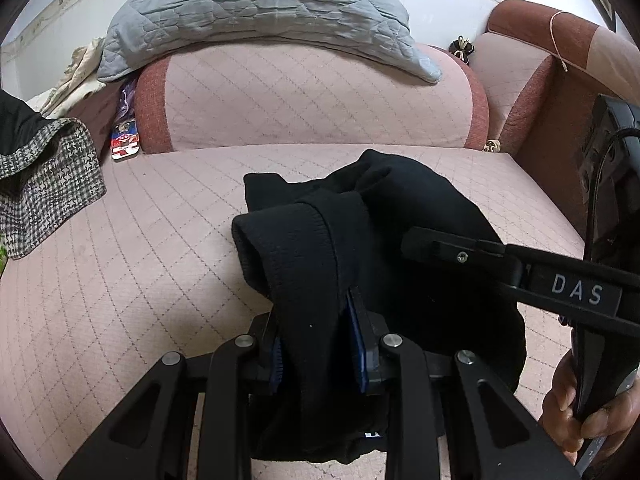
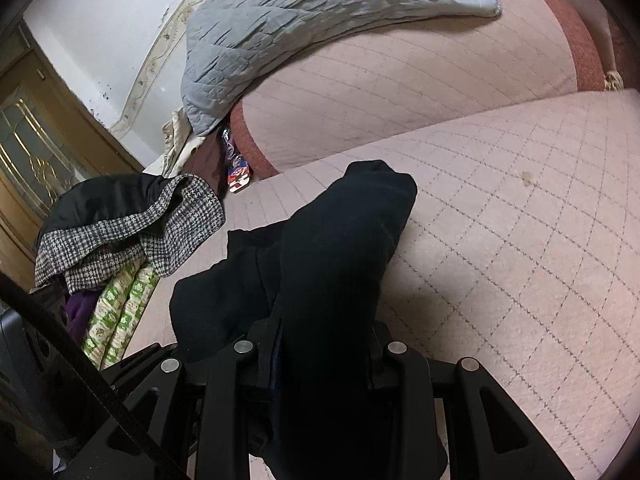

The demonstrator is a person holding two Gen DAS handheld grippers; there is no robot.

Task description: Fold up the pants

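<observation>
The black pants (image 1: 360, 240) lie bunched on the pink quilted sofa seat (image 1: 140, 260). My left gripper (image 1: 318, 344) is shut on a ribbed hem of the pants, with cloth draped over its fingers. My right gripper (image 2: 324, 344) is shut on another fold of the pants (image 2: 340, 248), which hides its fingertips. The right gripper's body (image 1: 520, 268) reaches in from the right in the left wrist view, its finger lying against the pants. The two grippers are close together over the same heap.
A grey quilted blanket (image 1: 260, 12) hangs over the sofa backrest (image 1: 312, 100). A houndstooth and black garment pile (image 1: 44, 176) lies at the seat's left end, also in the right wrist view (image 2: 132, 224). The sofa armrest (image 1: 540, 92) rises at the right.
</observation>
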